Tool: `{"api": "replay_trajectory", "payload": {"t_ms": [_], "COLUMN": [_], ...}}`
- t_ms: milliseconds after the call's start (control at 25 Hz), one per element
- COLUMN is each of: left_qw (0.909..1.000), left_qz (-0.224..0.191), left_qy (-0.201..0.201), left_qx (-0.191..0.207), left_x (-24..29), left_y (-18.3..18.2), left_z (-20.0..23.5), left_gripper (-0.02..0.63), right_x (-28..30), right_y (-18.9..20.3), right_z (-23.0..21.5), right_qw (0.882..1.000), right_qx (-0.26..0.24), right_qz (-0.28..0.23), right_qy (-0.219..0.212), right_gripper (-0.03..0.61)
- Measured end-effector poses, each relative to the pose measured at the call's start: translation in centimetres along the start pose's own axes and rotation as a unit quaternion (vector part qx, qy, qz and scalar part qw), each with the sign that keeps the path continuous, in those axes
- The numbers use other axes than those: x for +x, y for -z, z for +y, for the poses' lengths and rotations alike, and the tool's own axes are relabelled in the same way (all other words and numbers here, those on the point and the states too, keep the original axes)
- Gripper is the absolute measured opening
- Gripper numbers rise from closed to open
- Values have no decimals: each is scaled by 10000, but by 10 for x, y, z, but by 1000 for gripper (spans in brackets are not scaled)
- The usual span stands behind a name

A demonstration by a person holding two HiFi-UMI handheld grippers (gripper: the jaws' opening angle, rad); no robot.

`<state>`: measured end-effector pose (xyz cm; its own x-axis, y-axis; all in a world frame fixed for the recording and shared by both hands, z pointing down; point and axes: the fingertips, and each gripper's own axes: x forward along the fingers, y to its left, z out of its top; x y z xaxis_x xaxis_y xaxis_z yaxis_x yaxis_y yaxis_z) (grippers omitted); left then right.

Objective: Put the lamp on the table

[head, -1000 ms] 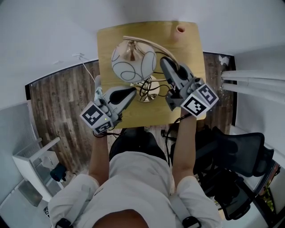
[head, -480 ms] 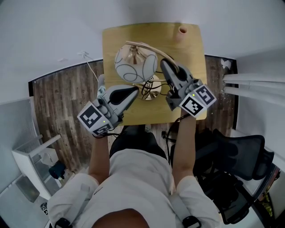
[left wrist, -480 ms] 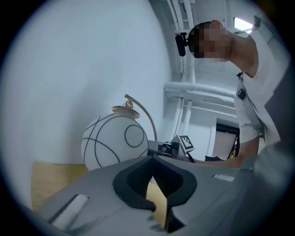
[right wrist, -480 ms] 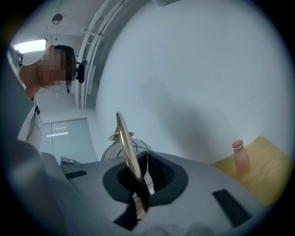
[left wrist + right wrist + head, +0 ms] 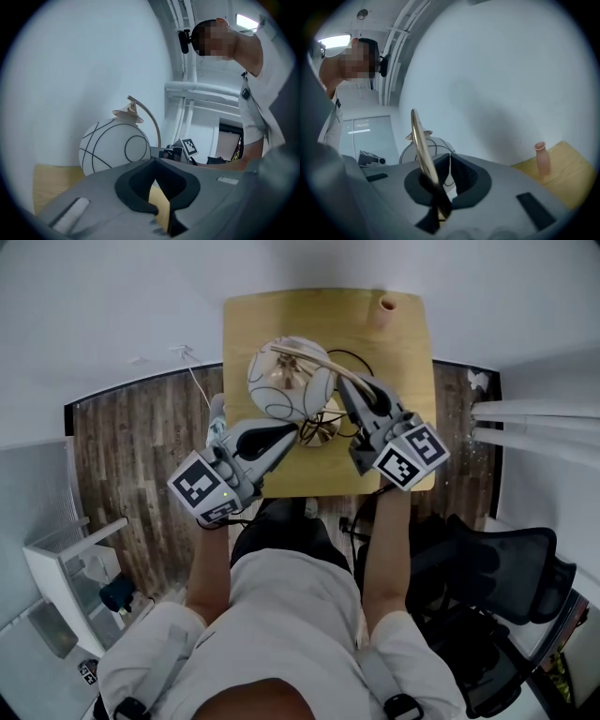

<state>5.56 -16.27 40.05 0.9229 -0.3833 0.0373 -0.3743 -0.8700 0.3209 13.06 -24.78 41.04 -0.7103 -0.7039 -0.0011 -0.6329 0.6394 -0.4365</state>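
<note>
Gold lamp (image 5: 286,385) stem in right tool (image 5: 347,390)

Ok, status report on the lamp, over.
Left gripper shut. Right gripper shut on lamp stem. The lamp over the table, touchdown unclear. Small vase at far corner, clear of it.

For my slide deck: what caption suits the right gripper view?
Right claw grips the lamp's brass arm; white shade behind, pink vase on the wooden table.
</note>
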Motion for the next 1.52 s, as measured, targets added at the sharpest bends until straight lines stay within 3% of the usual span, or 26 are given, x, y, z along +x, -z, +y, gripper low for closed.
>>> {"api": "replay_trajectory", "payload": {"t_ms": [1000,1520], "left_qw": [9999,9998], "left_qz": [105,135], "left_qy": [47,111], "left_qx": [48,3], "left_x": [-18,-14], "left_y": [12,13], "left_z": [-43,-47], "left_gripper": [0,0], "right_x": [-19,-19], "right_y": [23,24], "right_z": [40,41], "right_qw": [9978,9972], "right_qx": [-653,-739], "right_qz": [18,-5], "right_qy": [-128,-106], "right_gripper": [14,23]}}
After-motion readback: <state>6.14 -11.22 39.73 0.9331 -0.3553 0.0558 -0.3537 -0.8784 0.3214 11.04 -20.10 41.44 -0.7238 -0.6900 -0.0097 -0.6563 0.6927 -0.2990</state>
